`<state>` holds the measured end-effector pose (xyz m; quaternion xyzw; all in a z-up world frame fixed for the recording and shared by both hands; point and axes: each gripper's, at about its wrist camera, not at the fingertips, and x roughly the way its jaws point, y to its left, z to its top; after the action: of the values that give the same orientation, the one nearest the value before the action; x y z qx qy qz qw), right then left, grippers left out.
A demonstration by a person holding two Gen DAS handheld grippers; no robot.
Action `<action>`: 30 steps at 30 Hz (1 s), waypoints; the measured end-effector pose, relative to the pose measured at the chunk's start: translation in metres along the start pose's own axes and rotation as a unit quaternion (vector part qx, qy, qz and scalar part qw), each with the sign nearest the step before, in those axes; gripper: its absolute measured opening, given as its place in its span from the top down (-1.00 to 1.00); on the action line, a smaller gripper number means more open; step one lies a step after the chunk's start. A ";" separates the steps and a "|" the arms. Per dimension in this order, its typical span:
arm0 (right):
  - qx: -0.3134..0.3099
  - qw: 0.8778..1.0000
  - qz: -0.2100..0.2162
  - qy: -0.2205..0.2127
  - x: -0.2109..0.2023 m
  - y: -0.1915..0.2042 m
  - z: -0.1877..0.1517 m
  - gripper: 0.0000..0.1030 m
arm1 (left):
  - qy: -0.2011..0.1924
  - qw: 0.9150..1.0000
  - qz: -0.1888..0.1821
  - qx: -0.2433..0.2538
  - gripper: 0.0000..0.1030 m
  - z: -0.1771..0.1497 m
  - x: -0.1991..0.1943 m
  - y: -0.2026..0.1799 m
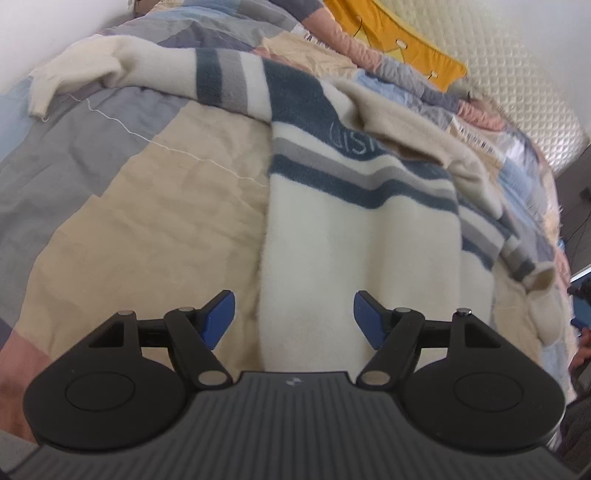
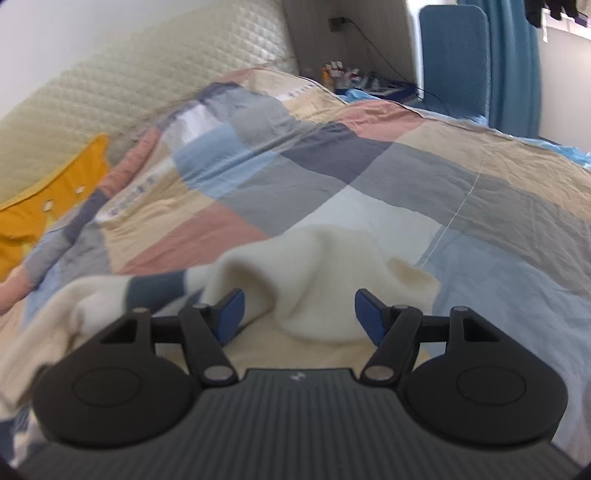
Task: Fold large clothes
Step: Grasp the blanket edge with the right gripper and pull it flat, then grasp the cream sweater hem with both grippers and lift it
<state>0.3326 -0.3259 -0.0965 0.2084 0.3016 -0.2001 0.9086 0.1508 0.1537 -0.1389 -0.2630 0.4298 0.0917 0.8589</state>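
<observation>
A large cream sweater point(image 1: 354, 236) with blue and grey stripes lies spread on the patchwork bed cover point(image 1: 140, 206). One sleeve point(image 1: 92, 70) stretches to the far left, the other sleeve point(image 1: 532, 273) lies at the right. My left gripper point(image 1: 294, 319) is open and empty, just above the sweater's lower hem. In the right wrist view a cream sleeve end point(image 2: 325, 280) lies bunched on the cover point(image 2: 369, 166). My right gripper point(image 2: 299, 317) is open, its fingers either side of that sleeve end, not closed on it.
A loose white thread point(image 1: 147, 136) runs across the cover. A yellow cloth point(image 1: 406, 48) lies by the quilted headboard point(image 1: 517, 74). A person's arm point(image 1: 325, 22) rests at the far edge. A blue chair point(image 2: 454, 55) and a cluttered bedside shelf point(image 2: 351, 75) stand beyond the bed.
</observation>
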 end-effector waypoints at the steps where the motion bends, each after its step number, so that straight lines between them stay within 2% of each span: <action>1: 0.009 1.000 0.009 0.002 -0.011 -0.001 -0.003 -0.32 | 0.001 1.000 -0.004 -0.001 -0.47 -0.002 -0.004 0.001; 5: 0.066 0.995 0.073 0.022 -0.054 -0.011 -0.022 -0.35 | 0.007 1.000 -0.021 0.000 -0.47 -0.011 -0.016 0.003; 9: 0.090 0.979 0.147 0.105 -0.074 -0.010 -0.065 -0.37 | 0.026 0.999 -0.044 -0.016 -0.47 -0.017 -0.021 0.008; 13: 0.125 0.952 0.188 0.209 -0.076 -0.010 -0.113 -0.37 | 0.043 0.997 -0.053 -0.034 -0.47 -0.021 -0.018 0.015; 16: 0.172 0.920 0.208 0.285 -0.070 -0.015 -0.145 -0.37 | 0.069 0.992 -0.072 -0.077 -0.47 -0.024 -0.009 0.027; 17: 0.180 0.913 0.208 0.301 -0.070 -0.015 -0.153 -0.37 | 0.072 0.991 -0.073 -0.087 -0.47 -0.026 -0.006 0.030; 23: 0.142 0.925 0.174 0.308 -0.069 0.001 -0.169 -0.35 | 0.097 0.982 -0.072 -0.144 -0.47 -0.032 0.015 0.042; 26: 0.127 0.916 0.184 0.332 -0.063 0.007 -0.184 -0.35 | 0.116 0.979 -0.073 -0.151 -0.47 -0.037 0.030 0.041; 30: 0.084 0.923 0.189 0.324 -0.069 0.016 -0.188 -0.35 | 0.135 0.970 -0.094 -0.178 -0.47 -0.048 0.047 0.041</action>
<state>0.2021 -0.2022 -0.1856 0.3901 0.5164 0.0291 0.7618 0.1311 0.1598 -0.2147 -0.4609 0.4919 0.0488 0.7370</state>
